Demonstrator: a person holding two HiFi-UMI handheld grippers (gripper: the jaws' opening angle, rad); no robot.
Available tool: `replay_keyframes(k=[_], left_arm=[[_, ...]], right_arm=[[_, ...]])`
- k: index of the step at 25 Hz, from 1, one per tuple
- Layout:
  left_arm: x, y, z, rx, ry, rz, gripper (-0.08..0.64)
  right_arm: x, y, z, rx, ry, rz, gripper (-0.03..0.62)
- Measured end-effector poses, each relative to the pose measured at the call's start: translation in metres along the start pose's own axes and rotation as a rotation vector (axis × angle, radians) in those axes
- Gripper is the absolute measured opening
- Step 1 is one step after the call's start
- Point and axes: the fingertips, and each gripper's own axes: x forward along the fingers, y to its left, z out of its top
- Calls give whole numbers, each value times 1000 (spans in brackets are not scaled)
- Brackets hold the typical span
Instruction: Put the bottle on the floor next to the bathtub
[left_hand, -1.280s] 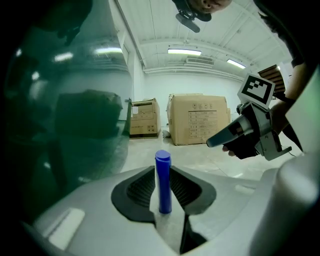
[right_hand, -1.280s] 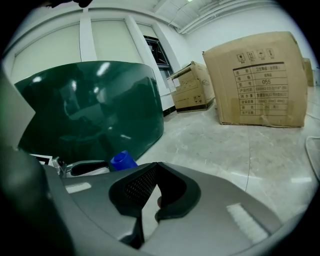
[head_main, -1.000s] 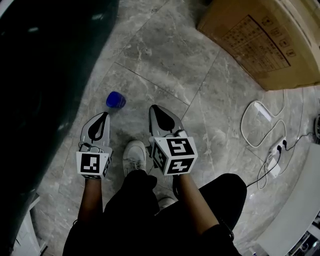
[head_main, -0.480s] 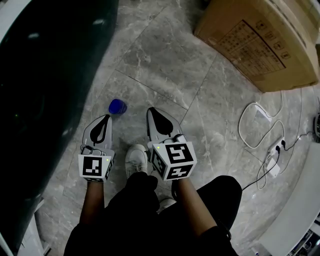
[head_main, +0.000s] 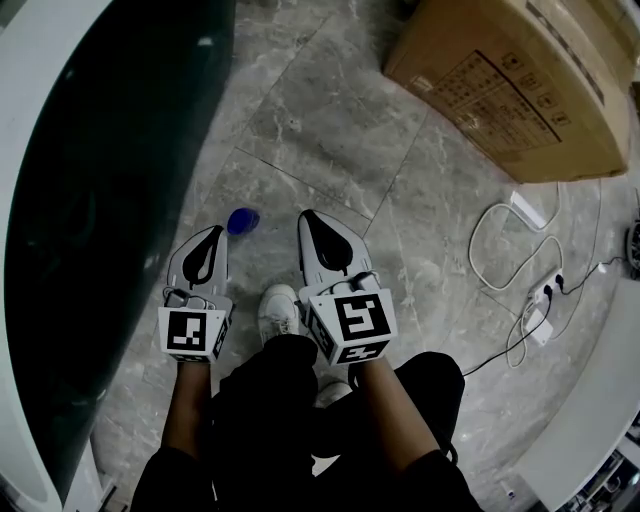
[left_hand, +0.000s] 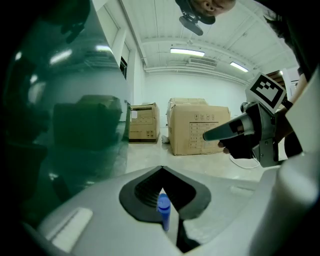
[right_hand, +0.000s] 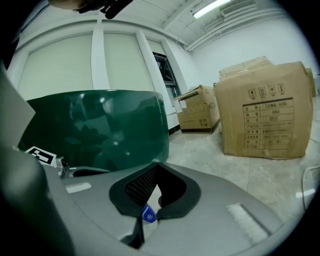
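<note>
The bottle (head_main: 242, 220), seen from above as a blue cap, stands on the grey marble floor (head_main: 330, 120) close beside the dark green bathtub (head_main: 100, 200). My left gripper (head_main: 210, 232) is shut and empty, its tip just short of the bottle on the near left. The right gripper (head_main: 310, 215) is also shut and empty, a little to the bottle's right. In the left gripper view the bottle (left_hand: 163, 207) shows through the hollow behind the closed tips of the left gripper (left_hand: 161, 169). The right gripper view shows the right gripper (right_hand: 157, 164) and a bit of the bottle (right_hand: 148, 214) below the tub wall (right_hand: 100, 130).
A large cardboard box (head_main: 510, 80) lies at the upper right. A white cable and power strip (head_main: 545, 300) trail on the floor at the right. The person's white shoe (head_main: 277, 310) is between the grippers. A white surface (head_main: 590, 400) edges the lower right.
The head view has shifted, showing more of the tub's white rim. The bottle now sits closer to the left gripper's tip. Both grippers stay shut and empty.
</note>
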Motion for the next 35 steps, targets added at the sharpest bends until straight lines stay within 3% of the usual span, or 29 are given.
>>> replay_keyframes(k=[14, 17, 22, 35], left_arm=[[-18, -4, 130, 8, 4, -61, 2], [-29, -5, 160, 1, 9, -74, 2], [-44, -6, 217, -75, 7, -73, 0], [-106, -27, 375, -64, -11, -121, 2]], right_arm=[[-53, 15, 114, 30, -7, -56, 14], [-68, 21, 147, 40, -17, -71, 14], [-97, 29, 205, 39, -43, -98, 14], [-181, 58, 356, -7, -131, -165, 14]])
